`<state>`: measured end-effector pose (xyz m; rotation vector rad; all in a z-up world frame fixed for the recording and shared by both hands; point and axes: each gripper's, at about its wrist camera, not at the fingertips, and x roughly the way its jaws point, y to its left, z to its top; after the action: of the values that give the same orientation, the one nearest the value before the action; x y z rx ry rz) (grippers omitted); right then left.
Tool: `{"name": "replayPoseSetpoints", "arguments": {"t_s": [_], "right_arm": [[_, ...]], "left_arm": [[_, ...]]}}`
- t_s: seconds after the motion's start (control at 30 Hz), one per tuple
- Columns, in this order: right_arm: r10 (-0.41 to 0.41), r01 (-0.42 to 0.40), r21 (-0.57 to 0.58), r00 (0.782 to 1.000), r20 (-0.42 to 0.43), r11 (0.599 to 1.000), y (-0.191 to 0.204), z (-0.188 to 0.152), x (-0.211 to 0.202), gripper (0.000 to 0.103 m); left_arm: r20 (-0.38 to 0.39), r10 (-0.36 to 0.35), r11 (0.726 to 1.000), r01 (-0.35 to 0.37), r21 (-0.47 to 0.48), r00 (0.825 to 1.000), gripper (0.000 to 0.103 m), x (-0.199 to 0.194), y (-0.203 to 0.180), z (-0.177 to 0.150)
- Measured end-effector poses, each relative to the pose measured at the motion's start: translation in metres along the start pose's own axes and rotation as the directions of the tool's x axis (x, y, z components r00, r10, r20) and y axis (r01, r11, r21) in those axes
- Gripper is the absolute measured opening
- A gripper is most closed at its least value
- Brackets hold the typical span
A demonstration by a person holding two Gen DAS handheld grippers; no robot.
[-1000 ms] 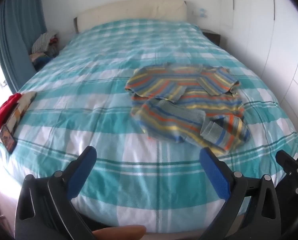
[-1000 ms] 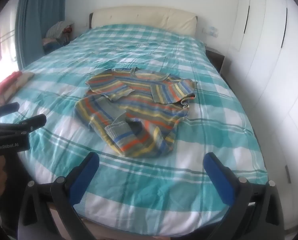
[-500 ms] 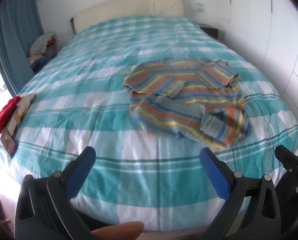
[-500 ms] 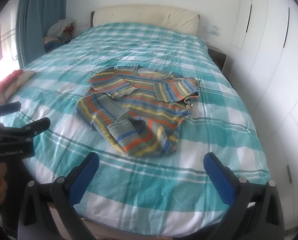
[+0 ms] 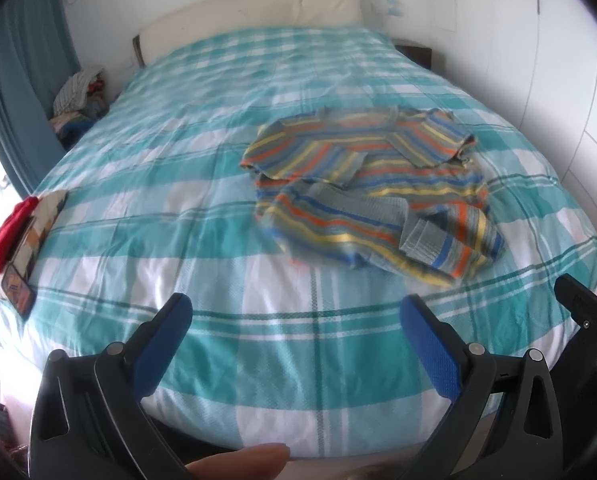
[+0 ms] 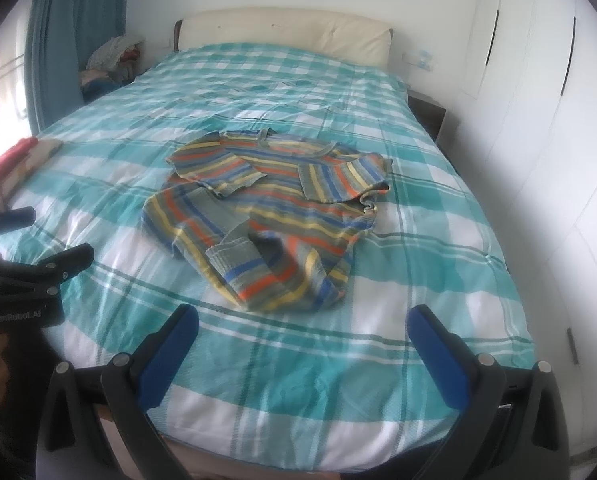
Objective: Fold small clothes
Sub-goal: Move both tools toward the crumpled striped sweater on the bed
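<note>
So the striped knit sweater (image 6: 266,216) lies partly folded, sleeves tucked in, toward the foot edge of the teal-and-white checked bed (image 6: 338,360). Left gripper (image 5: 294,324) and right gripper (image 6: 302,328) hover near that edge, both spread wide, holding nothing.

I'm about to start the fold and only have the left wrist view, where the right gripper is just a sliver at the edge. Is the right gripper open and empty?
Observer: Yes. In the right wrist view the right gripper is open with nothing between its fingers. It is short of the striped sweater, over the near edge of the bed.
Operator: My picture is blurred at the sweater's near end. What's there?
Observer: A grey ribbed cuff lies on top, with a dark gaping fold just right of it.
Operator: Is my left gripper touching the sweater?
Observer: No. Seen from the side, the left gripper is left of it, with bare bedspread between.
</note>
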<state>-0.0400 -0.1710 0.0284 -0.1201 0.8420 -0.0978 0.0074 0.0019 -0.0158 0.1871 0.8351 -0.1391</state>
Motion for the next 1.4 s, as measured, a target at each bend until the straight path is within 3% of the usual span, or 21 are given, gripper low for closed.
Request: {"name": "replayPoseSetpoints", "arguments": {"t_s": [0.47,0.9,1.23,1.4], "right_arm": [[-0.119,0.119,0.0,0.993,-0.019,0.993,-0.008,0.003,0.0,0.103],[-0.187,0.187,-0.021,0.982,-0.037,0.982,-0.011,0.003,0.005,0.103],[-0.181,0.181,-0.016,0.983,-0.039,0.983,-0.011,0.0,0.006,0.103],[-0.099,0.099,0.013,0.995,-0.028,0.995,-0.018,-0.002,0.01,0.103]], "left_arm": [[-0.054,-0.006,1.0,0.005,-0.014,0.999,0.103,0.012,0.002,-0.002],[-0.058,0.007,1.0,-0.008,-0.007,0.998,0.103,0.014,0.0,-0.004],[-0.072,-0.009,1.0,0.009,-0.004,0.997,0.103,0.023,0.006,-0.007],[-0.092,-0.063,0.998,0.061,-0.027,0.994,0.103,0.04,0.027,-0.001]]}}
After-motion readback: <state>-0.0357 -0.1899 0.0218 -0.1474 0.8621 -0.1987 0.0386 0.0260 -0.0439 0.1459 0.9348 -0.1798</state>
